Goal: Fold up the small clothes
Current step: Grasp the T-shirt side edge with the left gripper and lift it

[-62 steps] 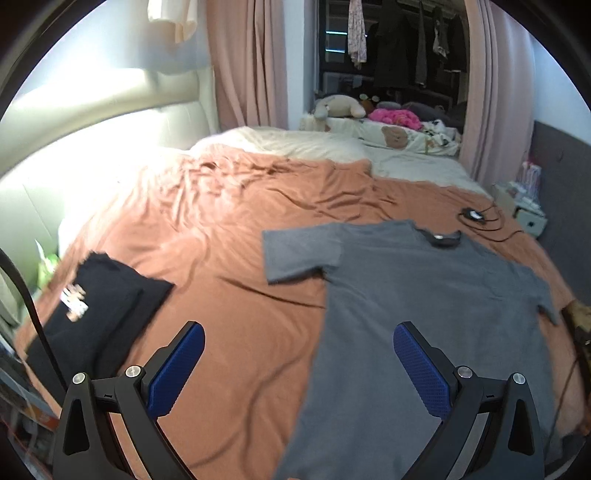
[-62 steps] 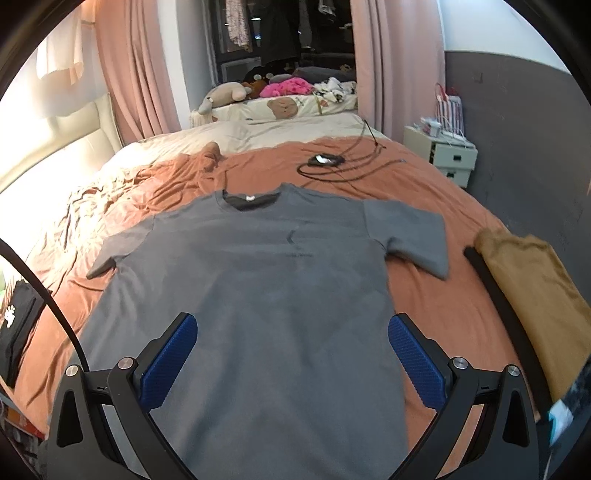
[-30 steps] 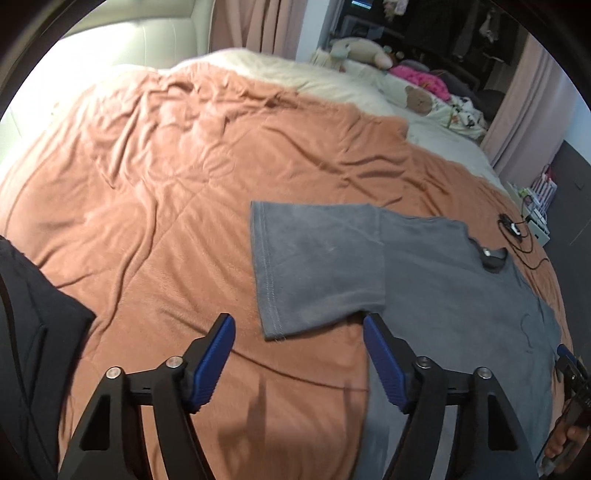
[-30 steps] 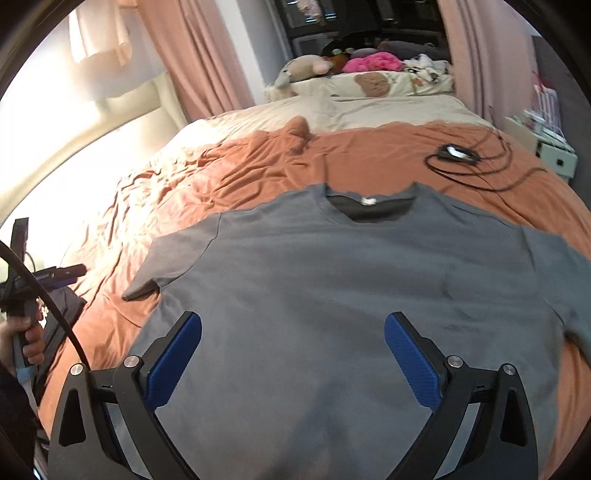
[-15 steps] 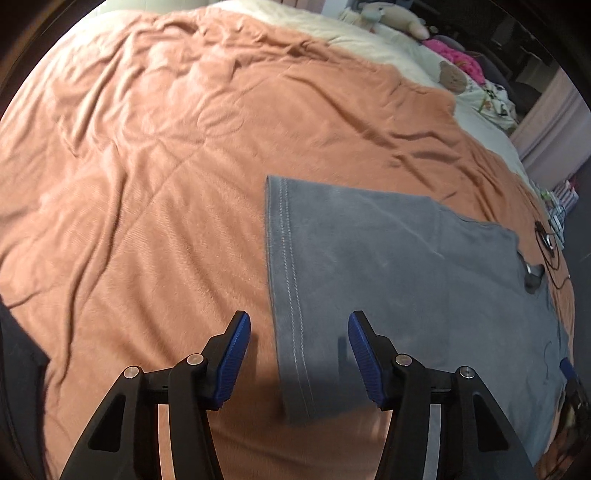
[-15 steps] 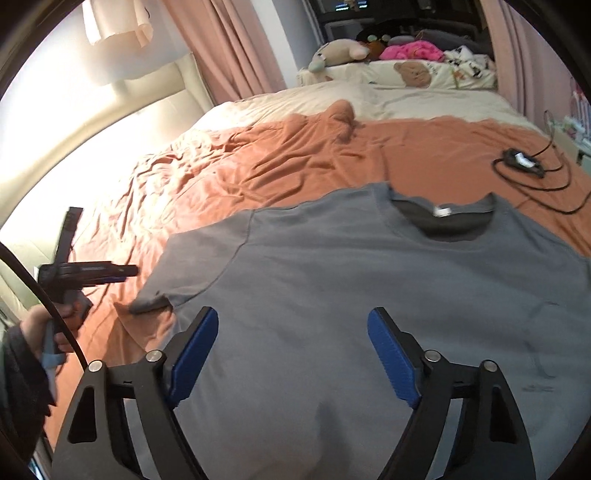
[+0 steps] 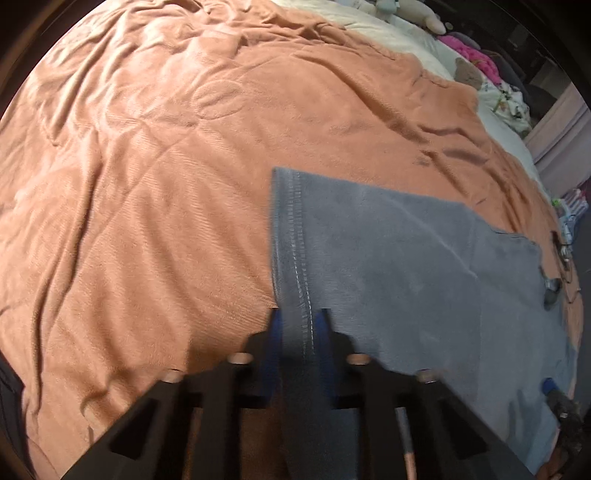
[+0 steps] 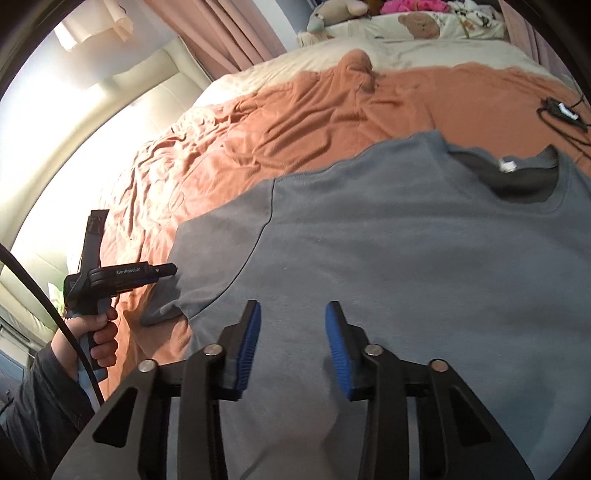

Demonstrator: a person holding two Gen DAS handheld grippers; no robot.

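Presently the left gripper point(image 7: 298, 325) has just been closing, and its blue pads now pinch the hemmed cuff of the sleeve point(image 7: 295, 236) of one grey T-shirt point(image 8: 388, 266), the double-stitched edge running straight out from between the fingertips. The right gripper point(image 8: 292, 328) has likewise just been closing, yet its fingers stand partly apart above the shirt's body just inside the armhole seam; whether the pads have gathered any cloth cannot be told, and no fold is visibly trapped between them.

Judgement: the step in hand is the first side fold. The sleeve is secured and the second hold is not yet confirmed. The next move calls for the right fingers to seat on the fabric, then for both grips to carry the sleeve side inward across the chest without dragging the rest askew.

Beyond the fingertips, the shirt lies flat, front up, on one rust-orange blanket point(image 7: 147, 166), collar point(image 8: 509, 181) far from the right fingers. In the right wrist view, the person's hand point(image 8: 98, 332) grips the left tool's handle to the left of the fingers.

Farther off: one black cable with adapter point(image 8: 557, 110), and several plush toys point(image 8: 332, 11) at the far end, count uncertain.
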